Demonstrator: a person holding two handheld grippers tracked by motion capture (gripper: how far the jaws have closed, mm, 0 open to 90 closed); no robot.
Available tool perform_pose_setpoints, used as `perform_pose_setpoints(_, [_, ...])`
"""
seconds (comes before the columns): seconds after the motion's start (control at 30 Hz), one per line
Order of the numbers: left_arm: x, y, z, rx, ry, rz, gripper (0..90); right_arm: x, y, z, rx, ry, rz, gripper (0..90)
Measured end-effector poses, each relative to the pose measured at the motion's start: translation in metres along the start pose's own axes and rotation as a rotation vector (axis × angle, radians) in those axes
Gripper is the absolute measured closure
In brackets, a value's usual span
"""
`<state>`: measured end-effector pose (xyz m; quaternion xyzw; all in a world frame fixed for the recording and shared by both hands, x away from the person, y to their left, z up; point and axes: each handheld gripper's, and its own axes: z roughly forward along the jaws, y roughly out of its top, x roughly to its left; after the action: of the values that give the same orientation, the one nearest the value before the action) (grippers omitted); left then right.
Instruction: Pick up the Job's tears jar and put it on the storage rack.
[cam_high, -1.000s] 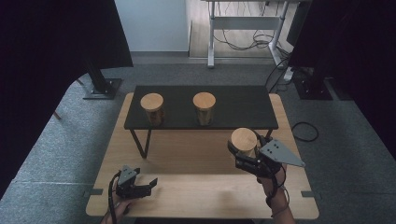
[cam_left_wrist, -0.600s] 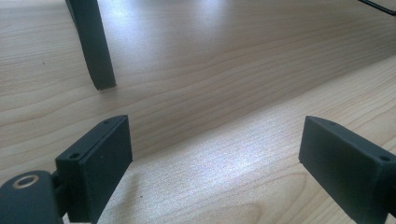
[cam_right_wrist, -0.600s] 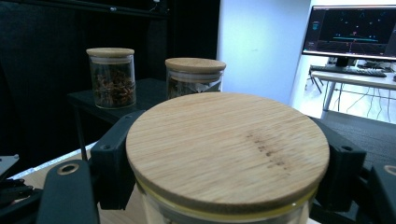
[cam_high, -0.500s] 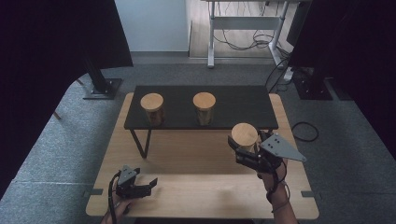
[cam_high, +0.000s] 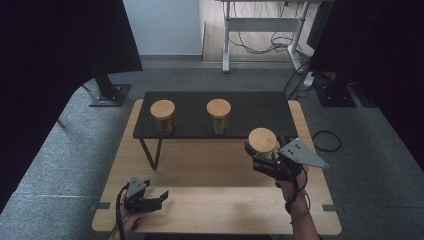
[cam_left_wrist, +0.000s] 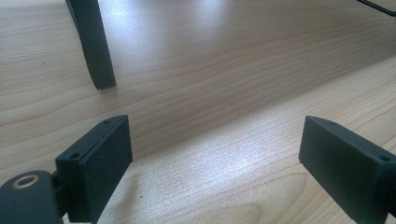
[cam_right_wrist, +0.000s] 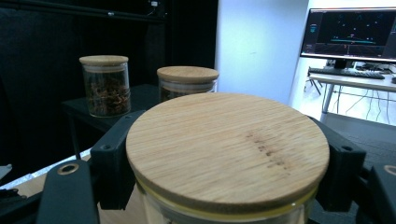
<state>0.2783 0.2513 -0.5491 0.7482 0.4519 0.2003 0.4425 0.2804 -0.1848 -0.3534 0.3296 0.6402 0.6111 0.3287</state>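
Left gripper (cam_high: 150, 201) sits low at seven o'clock on the wooden table (cam_high: 200, 165), jaws spread wide over bare wood. On the black shelf (cam_high: 250, 112), two lidded jars (cam_high: 163, 116) (cam_high: 219, 115) around twelve. At four o'clock, right gripper (cam_high: 260, 155) clamps a third jar (cam_high: 262, 142) just under its bamboo lid (cam_right_wrist: 228, 144). No readable writing.

A pale wooden counter (cam_high: 200, 165) stands on grey carpet (cam_high: 65, 165), carrying a low black shelf (cam_high: 250, 107) on thin legs. Black curtains (cam_high: 45, 60) hang to either side. Beyond, a white desk frame (cam_high: 260, 25) with tangled cables (cam_high: 260, 45) stands near a lit monitor (cam_right_wrist: 350, 32).
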Motion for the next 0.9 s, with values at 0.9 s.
perform_pose_setpoints(0.9, [0.000, 0.000, 0.000, 0.000, -0.001, -0.002, 9.0, -0.013, 0.015, 0.008, -0.017, -0.025, 0.011, 23.2])
